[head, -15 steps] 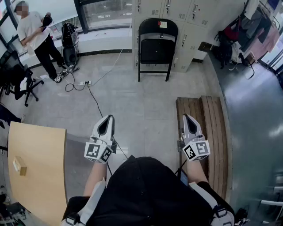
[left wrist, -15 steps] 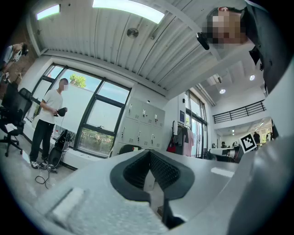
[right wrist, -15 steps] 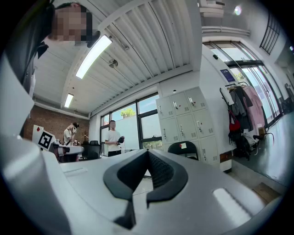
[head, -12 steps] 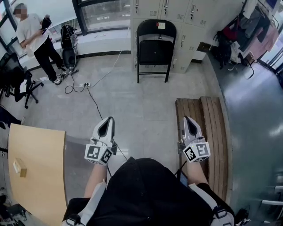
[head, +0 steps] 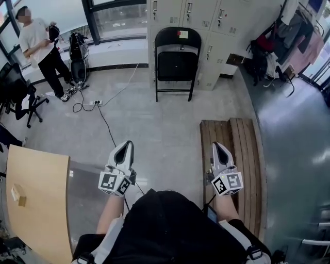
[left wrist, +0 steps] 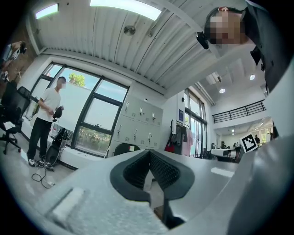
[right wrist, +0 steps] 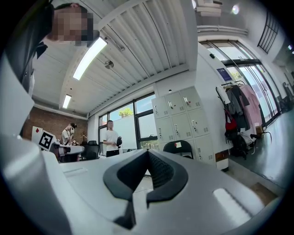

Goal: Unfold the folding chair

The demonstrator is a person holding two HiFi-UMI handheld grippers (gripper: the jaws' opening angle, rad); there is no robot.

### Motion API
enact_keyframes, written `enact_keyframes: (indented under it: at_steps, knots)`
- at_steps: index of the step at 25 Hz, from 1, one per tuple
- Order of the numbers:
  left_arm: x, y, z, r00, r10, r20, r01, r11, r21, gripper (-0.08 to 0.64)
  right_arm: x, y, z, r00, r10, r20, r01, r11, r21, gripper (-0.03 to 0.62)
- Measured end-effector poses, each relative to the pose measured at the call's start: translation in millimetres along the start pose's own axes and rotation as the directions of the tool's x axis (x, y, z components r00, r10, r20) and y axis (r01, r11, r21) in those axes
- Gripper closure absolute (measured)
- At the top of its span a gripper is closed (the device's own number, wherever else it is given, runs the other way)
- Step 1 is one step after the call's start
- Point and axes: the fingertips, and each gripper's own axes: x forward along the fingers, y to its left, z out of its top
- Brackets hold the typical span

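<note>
The black folding chair (head: pixel 177 62) stands upright against the grey lockers (head: pixel 206 15) at the far side of the floor, and it looks folded flat. It shows small in the left gripper view (left wrist: pixel 126 148) and in the right gripper view (right wrist: pixel 179 148). My left gripper (head: pixel 124 147) and right gripper (head: pixel 218 147) are held level side by side in front of my body, well short of the chair. Both point toward it. The left gripper (left wrist: pixel 149 153) and the right gripper (right wrist: pixel 148 153) are both shut, with nothing between the pads.
A slatted wooden bench (head: pixel 242 154) lies under and beside my right gripper. A light wooden table (head: pixel 36 196) is at my left. A person (head: pixel 41 46) stands by the window near an office chair (head: pixel 18 93) and floor cables (head: pixel 98 103). Clothes (head: pixel 289 36) hang at the far right.
The whole head view has slid slightly down and left, so chair, bench and grippers sit a little lower. Both grippers stay shut and keep their spacing.
</note>
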Motion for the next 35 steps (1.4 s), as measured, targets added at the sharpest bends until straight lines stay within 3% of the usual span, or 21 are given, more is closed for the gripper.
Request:
enact_keyframes:
  at_steps: [9,19,35]
  knots:
    - [26,-47,-18,0.999,0.036,-0.016,-0.036,0.999,-0.007,0.557,-23,-36,-2,0.996,0.085,-0.007,-0.084,0.994,0.064,0.588]
    - [70,-60,-32,0.998,0.011,-0.06,-0.011,1.0,-0.003,0.557,-13,-75,-6,0.999,0.024,-0.025,-0.022,0.997,0.078,0.588]
    - [218,35,-33,0.992,-0.105,-0.068,0.104,0.994,-0.015,0.557,136,-116,-28,0.993,-0.095,-0.076,0.105,0.984,0.147,0.588]
